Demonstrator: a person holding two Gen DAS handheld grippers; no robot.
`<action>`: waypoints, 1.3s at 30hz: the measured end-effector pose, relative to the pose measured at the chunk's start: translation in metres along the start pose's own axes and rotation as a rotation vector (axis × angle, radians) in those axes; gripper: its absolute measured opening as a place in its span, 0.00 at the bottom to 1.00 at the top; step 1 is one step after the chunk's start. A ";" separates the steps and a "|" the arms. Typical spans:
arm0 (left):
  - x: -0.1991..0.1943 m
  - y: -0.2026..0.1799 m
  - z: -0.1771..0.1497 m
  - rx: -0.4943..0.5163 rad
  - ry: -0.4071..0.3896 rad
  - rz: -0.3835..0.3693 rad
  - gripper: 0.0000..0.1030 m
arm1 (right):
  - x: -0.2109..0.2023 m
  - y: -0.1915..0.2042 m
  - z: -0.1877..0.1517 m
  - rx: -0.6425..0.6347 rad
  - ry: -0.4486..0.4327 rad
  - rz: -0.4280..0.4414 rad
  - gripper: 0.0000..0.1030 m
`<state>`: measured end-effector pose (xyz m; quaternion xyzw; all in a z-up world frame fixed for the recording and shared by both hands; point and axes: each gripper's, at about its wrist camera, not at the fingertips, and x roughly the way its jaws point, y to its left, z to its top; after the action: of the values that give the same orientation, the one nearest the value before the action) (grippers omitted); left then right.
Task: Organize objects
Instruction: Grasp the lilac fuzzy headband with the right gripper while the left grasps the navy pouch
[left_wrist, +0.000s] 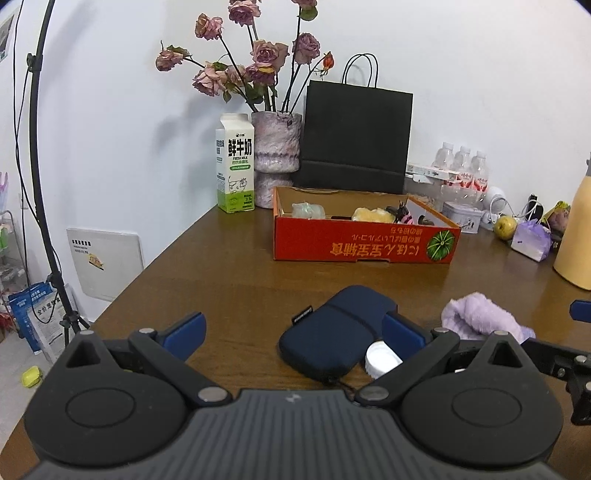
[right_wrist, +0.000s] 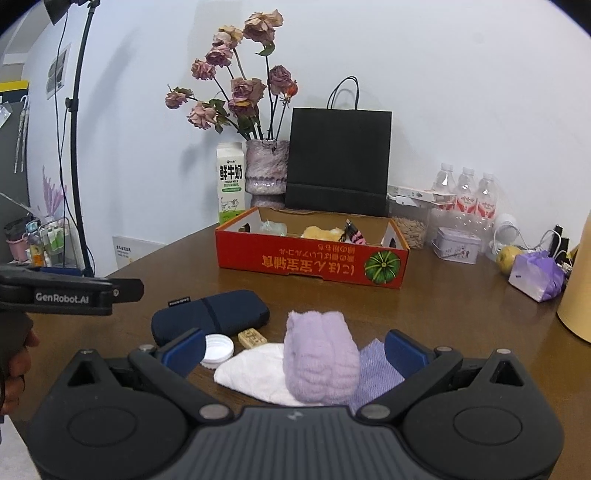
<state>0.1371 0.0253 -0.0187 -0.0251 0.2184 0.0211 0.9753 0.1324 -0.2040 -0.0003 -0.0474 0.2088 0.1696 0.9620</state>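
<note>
A red cardboard box (left_wrist: 365, 245) (right_wrist: 314, 260) stands mid-table with several small items inside. A navy pouch (left_wrist: 332, 332) (right_wrist: 210, 317) lies on the wooden table, with a white cap (left_wrist: 382, 360) (right_wrist: 218, 349) and a small tan block (right_wrist: 252, 338) beside it. A lilac fluffy cloth (right_wrist: 321, 360) (left_wrist: 480, 319) lies on a white cloth (right_wrist: 255, 373) and a purple textured cloth (right_wrist: 376, 373). My left gripper (left_wrist: 295, 332) is open, the pouch near its right finger. My right gripper (right_wrist: 295, 350) is open, with the lilac cloth between its fingers.
At the back stand a milk carton (left_wrist: 235, 164), a vase of dried roses (left_wrist: 276, 155), a black paper bag (left_wrist: 354, 140) and water bottles (left_wrist: 461, 170). A tin (right_wrist: 456, 245), a pear (right_wrist: 508, 258), a purple packet (right_wrist: 535, 275) and a yellow jug (left_wrist: 574, 236) sit right.
</note>
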 end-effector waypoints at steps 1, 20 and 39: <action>-0.001 0.000 -0.002 0.004 0.000 0.005 1.00 | -0.001 0.000 -0.002 0.002 0.002 -0.003 1.00; 0.012 0.002 -0.018 -0.010 0.036 0.009 1.00 | 0.008 -0.017 -0.032 0.052 0.044 -0.031 1.00; 0.055 -0.002 -0.006 0.126 0.093 -0.008 1.00 | 0.079 -0.011 -0.022 0.016 0.056 -0.092 0.39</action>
<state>0.1846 0.0249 -0.0471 0.0346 0.2641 0.0025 0.9639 0.1951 -0.1941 -0.0524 -0.0538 0.2347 0.1221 0.9629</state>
